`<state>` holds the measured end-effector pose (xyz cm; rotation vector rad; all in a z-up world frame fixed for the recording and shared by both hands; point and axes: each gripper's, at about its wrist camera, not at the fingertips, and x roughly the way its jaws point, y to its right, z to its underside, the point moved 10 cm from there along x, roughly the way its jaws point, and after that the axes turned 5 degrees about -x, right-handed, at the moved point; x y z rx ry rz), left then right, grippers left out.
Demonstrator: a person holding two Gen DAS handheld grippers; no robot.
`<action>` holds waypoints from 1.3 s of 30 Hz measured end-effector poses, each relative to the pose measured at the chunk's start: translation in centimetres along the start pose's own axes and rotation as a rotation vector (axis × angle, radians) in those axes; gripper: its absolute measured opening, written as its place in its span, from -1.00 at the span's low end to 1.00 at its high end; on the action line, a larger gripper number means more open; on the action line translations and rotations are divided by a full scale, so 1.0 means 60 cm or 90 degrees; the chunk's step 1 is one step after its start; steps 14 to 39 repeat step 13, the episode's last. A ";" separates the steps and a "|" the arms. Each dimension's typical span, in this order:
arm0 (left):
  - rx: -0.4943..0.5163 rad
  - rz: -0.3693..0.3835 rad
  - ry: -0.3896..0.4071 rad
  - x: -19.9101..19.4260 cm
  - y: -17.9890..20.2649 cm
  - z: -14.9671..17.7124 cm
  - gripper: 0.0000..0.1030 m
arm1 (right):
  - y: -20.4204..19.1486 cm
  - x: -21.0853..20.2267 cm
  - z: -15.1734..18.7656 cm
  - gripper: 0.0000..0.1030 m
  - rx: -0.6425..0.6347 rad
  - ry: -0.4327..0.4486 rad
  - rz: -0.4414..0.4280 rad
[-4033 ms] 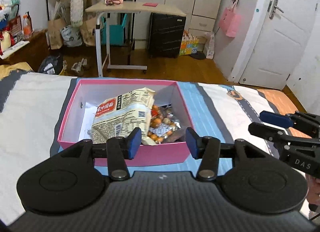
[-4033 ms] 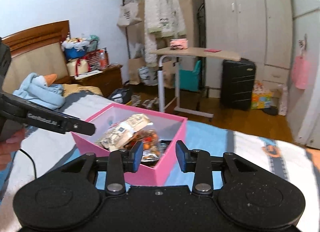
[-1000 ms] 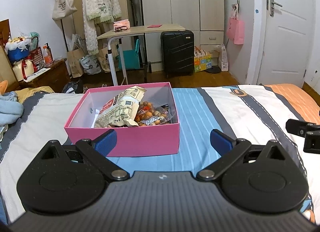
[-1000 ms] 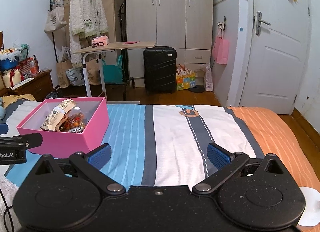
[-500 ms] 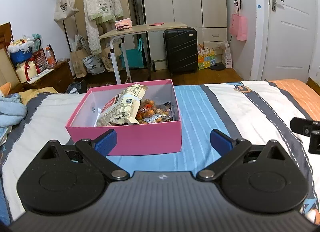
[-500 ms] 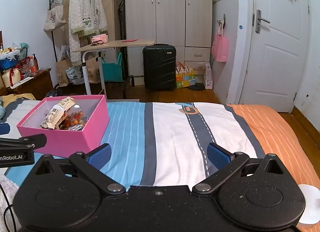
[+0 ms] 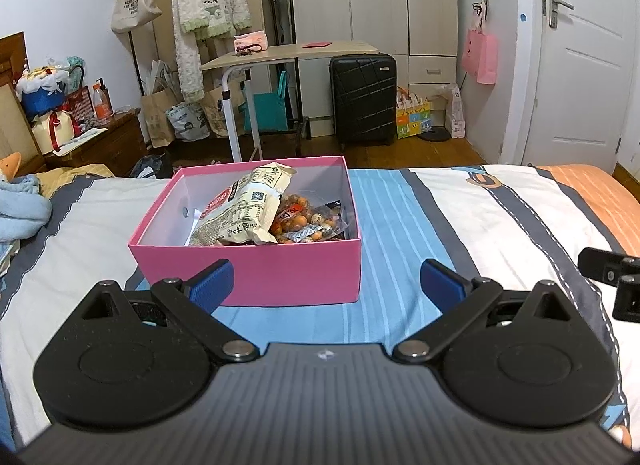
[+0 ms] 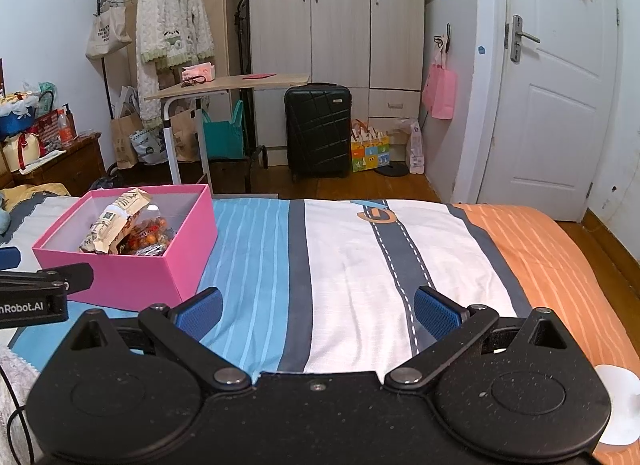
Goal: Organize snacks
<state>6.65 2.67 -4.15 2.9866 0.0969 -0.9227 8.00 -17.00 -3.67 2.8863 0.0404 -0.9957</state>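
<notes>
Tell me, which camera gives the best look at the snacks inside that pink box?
The left wrist view: the pink box sits dead ahead, with the noodle packet and the nut bag clear. The right wrist view shows the same box far left, smaller, contents angled.

A striped bed [image 8: 360,265] was set before a wood floor [image 8: 360,185]; a wardrobe [image 8: 336,17], suitcase [image 8: 318,129], side table [image 8: 236,85] and white door [image 8: 560,105] were seen behind.

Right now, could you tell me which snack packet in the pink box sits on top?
The large cream packet; it leans across the clear bag of orange snacks.
</notes>
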 end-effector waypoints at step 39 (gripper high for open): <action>-0.005 0.002 0.000 -0.006 -0.001 0.000 0.96 | -0.002 0.008 0.001 1.00 -0.001 -0.011 -0.001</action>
